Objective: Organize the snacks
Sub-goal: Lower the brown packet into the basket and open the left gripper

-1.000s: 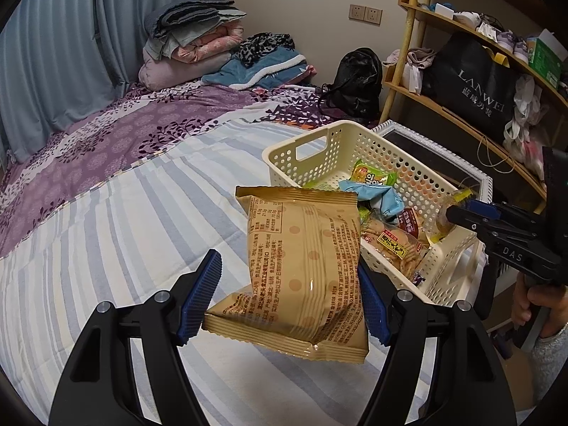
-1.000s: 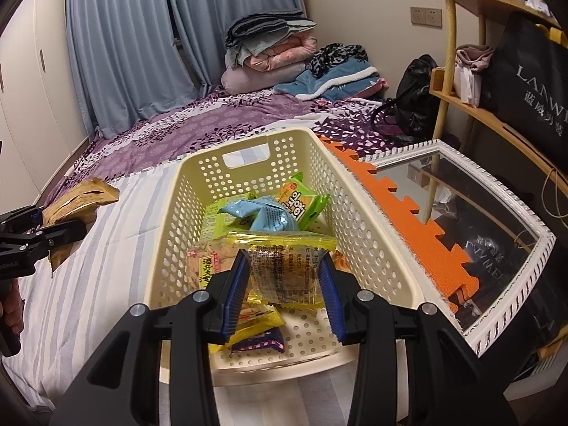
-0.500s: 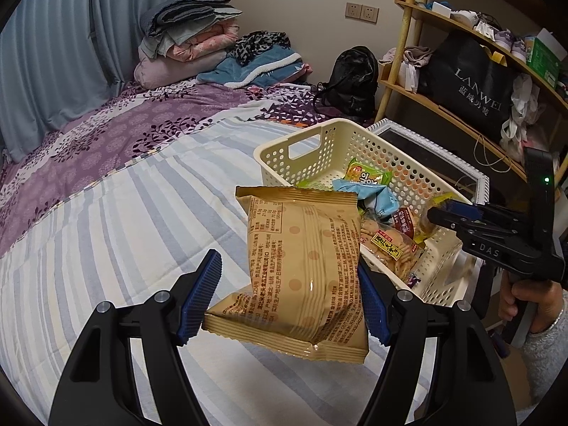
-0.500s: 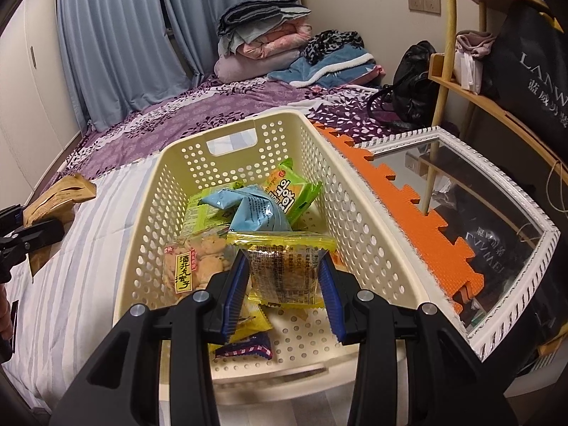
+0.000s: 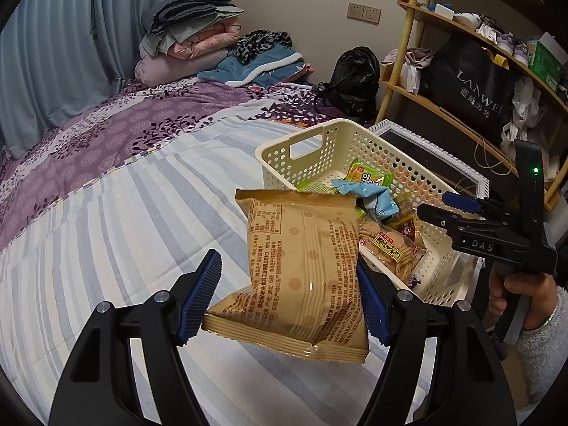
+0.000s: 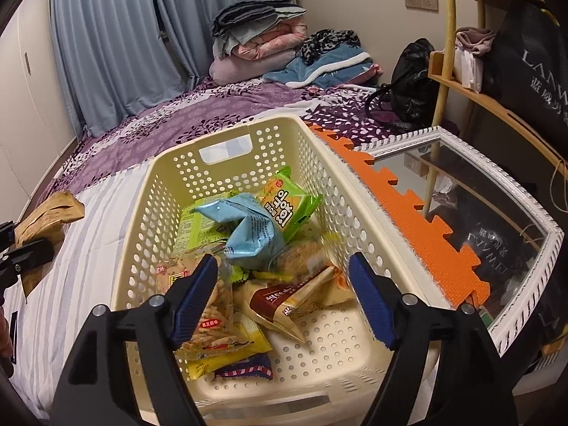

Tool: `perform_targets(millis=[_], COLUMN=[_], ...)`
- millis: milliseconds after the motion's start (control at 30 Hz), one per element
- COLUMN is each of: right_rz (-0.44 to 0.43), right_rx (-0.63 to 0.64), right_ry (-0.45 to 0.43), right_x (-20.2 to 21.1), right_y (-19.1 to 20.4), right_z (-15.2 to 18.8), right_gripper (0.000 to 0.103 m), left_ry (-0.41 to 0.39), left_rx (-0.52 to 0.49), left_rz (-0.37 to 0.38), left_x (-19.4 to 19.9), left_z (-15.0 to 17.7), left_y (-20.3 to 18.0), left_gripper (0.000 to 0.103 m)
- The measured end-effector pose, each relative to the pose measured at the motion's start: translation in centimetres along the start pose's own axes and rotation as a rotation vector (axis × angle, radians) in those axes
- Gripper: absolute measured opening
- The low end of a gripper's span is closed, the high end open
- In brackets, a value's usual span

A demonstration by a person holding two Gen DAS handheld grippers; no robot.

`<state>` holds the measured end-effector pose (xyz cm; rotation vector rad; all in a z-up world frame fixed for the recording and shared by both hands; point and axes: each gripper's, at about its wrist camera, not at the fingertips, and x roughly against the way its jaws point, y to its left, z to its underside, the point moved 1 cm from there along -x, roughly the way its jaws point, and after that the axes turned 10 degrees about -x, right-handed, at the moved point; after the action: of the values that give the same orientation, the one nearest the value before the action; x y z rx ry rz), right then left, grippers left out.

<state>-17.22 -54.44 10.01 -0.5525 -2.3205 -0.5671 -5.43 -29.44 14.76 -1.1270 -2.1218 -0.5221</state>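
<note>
Left gripper [image 5: 287, 301] clamps the tan snack bag [image 5: 301, 269], long axis upright, centre frame above the striped bed, the cream basket [image 5: 355, 135] lying just upper right; right gripper [image 6: 284, 298], jaws just opened and empty, hangs over the basket's snacks.

Bed [image 5: 117, 220] covered in blue-and-white striped sheet, purple floral blanket [image 5: 117, 124] beyond. Cream perforated basket [image 6: 269, 142] resting near its edge. Folded bedding [image 5: 188, 46] and black bag [image 5: 355, 78] piled against far wall.
</note>
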Motion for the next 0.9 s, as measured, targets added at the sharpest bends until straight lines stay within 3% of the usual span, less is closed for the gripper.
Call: perform_targets(millis=[133, 300, 900], right_rz=[-0.003, -0.005, -0.030], right_rx=[-0.016, -0.033, -0.026], right_ry=[-0.015, -0.025, -0.034], right_x=[0.5, 1.0, 2.0], right_y=[-0.6, -1.1, -2.0], right_z=[0.2, 0.3, 0.6], right_gripper=[0.091, 0.096, 0.096], left_ry=[0.000, 0.003, -0.015], left_rx=[-0.003, -0.008, -0.083], left_rz=[0.006, 0.015, 0.074], left_x=[-0.2, -0.5, -1.8], left_z=[0.0, -0.3, -3.9], left_y=[-0.3, -0.8, -4.5], left_gripper=[0.073, 0.073, 0.073])
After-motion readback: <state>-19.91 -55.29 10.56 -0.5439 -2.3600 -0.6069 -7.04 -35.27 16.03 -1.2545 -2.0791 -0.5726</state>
